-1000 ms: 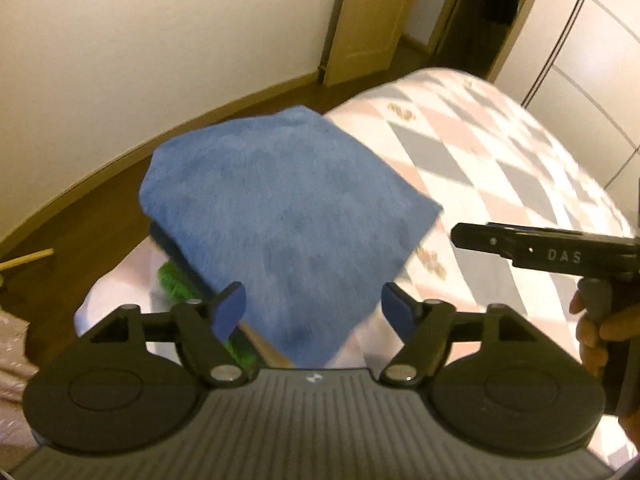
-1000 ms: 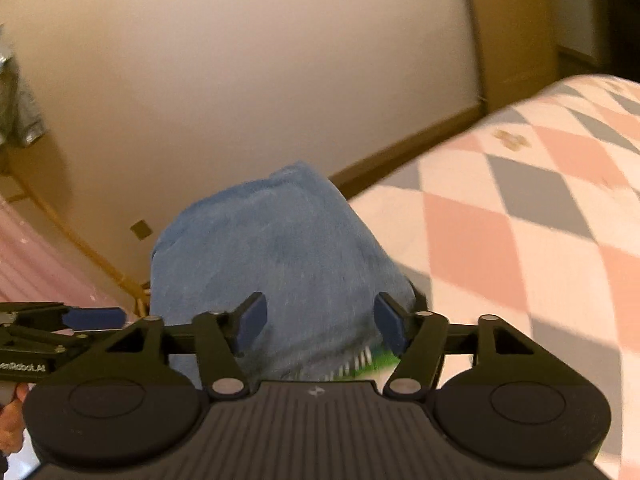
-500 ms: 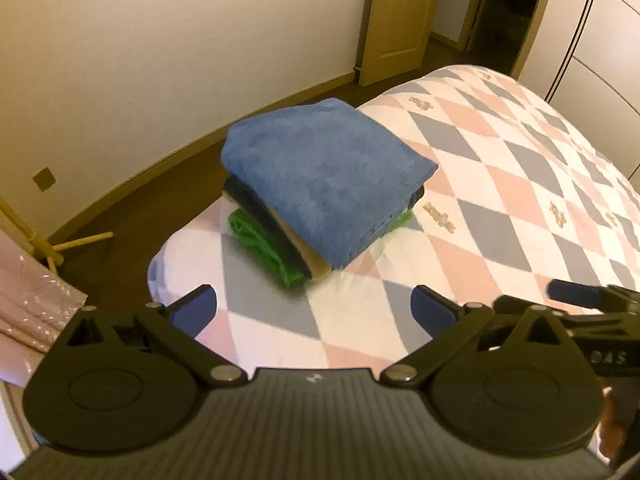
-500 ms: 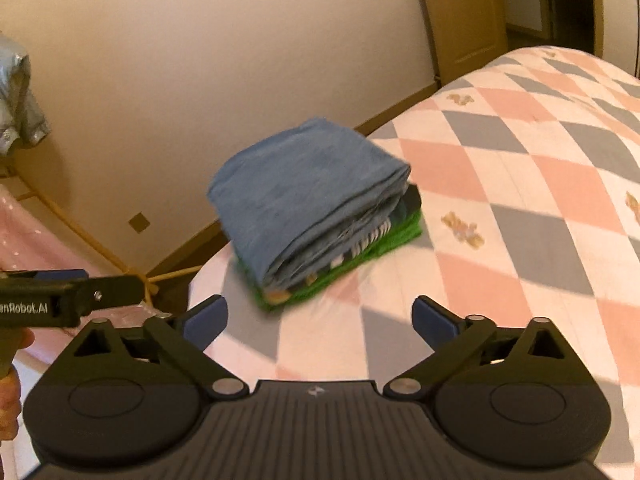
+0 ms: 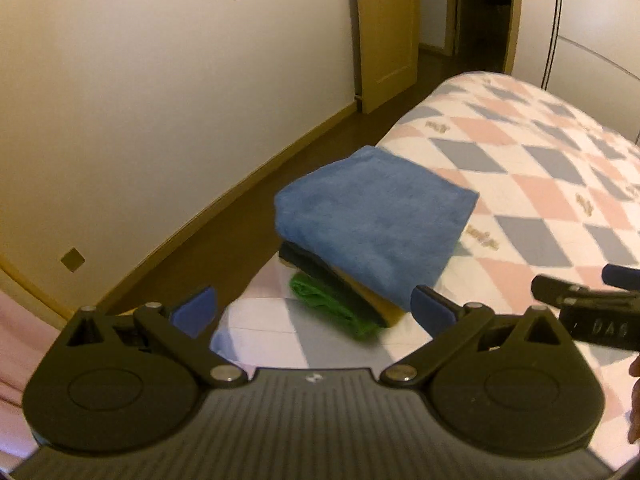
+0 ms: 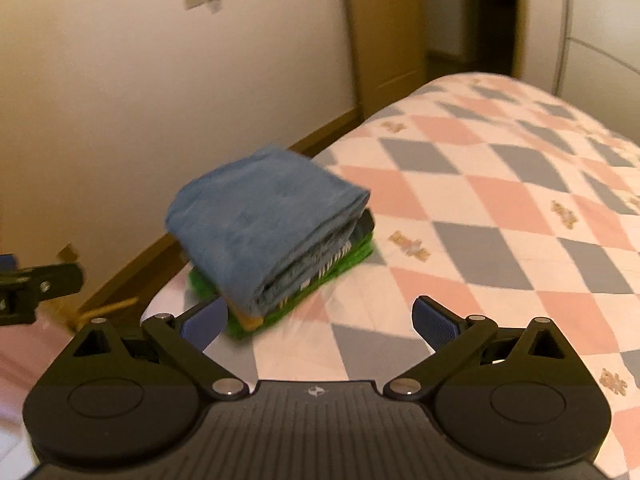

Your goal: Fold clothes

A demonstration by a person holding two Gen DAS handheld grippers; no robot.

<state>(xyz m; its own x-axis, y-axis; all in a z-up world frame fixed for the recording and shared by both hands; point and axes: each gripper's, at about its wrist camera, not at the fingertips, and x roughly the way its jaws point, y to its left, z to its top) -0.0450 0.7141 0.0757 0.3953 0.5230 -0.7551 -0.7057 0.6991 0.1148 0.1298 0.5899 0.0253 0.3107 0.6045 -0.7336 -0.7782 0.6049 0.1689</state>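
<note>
Left gripper (image 5: 314,310): jaws spread wide, nothing between them, having just been opening. Its blue pads (image 5: 194,310) stand clear of the cloth, above the bed corner. Right gripper (image 6: 318,320): likewise released, jaws at full spread and empty, having just been opening; its left pad sits in front of the pile's near lower corner in the picture, and contact cannot be told. In the left wrist view, the right gripper shows at the right edge, with part of a hand (image 5: 634,404) beside it.

Stack of folded clothes (image 5: 372,240): it lies on the bed (image 6: 500,216) at the corner nearest the wall, close to the bed's edge. Top layer is a folded blue towel (image 6: 264,220); below it a dark piece, a yellow piece (image 5: 380,302) and, lowest, a green piece (image 6: 336,276) that juts out past the blue one. Layers sit roughly squared, folds facing the grippers.

Bed cover: white with pink and grey diamonds. Beyond the bed corner, dark floor (image 5: 224,240), a pale wall (image 5: 160,100) with switch plates, and a wooden door (image 5: 384,28).
</note>
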